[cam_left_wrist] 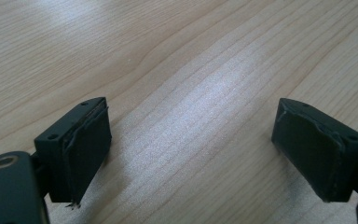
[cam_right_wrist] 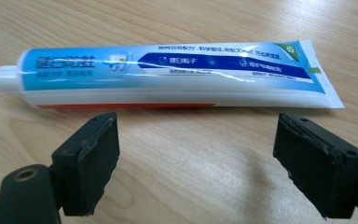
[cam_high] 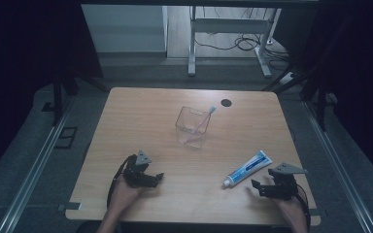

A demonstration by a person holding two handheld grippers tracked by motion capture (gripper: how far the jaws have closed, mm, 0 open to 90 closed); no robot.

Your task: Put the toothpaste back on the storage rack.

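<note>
On the desk (cam_high: 141, 111), mid-surface, the clear plastic cup (cam_high: 192, 127) already has the toothbrush (cam_high: 205, 119) standing in it, leaning against the rim with the head up and to the right. That part looks done.

The toothpaste tube (cam_high: 247, 168) is not in the cup yet. It lies flat at the near right, cap toward the person, tail angled up toward the far right, well apart from the cup. In the right gripper view the tube (cam_right_wrist: 168, 74) lies crosswise just ahead of the jaws, cap at the left, not touched.

Right tool (cam_high: 263, 187): released, jaws spread wide, nothing between them, sitting just beside the tube's cap end. In its own view the right tool (cam_right_wrist: 198, 158) frames bare wood with the tube a little past the pads.

Left tool (cam_high: 150, 177): also released, jaws wide, nothing held. It rests at the near left, well away from both cup and tube; the left tool (cam_left_wrist: 191, 149) looks at bare wood in its own view.

Judgement: roughly halfway. Left to do: right tool closes on the tube, lifts, carries it to the cup, drops it in beside the toothbrush. Grasp not yet started.
</note>
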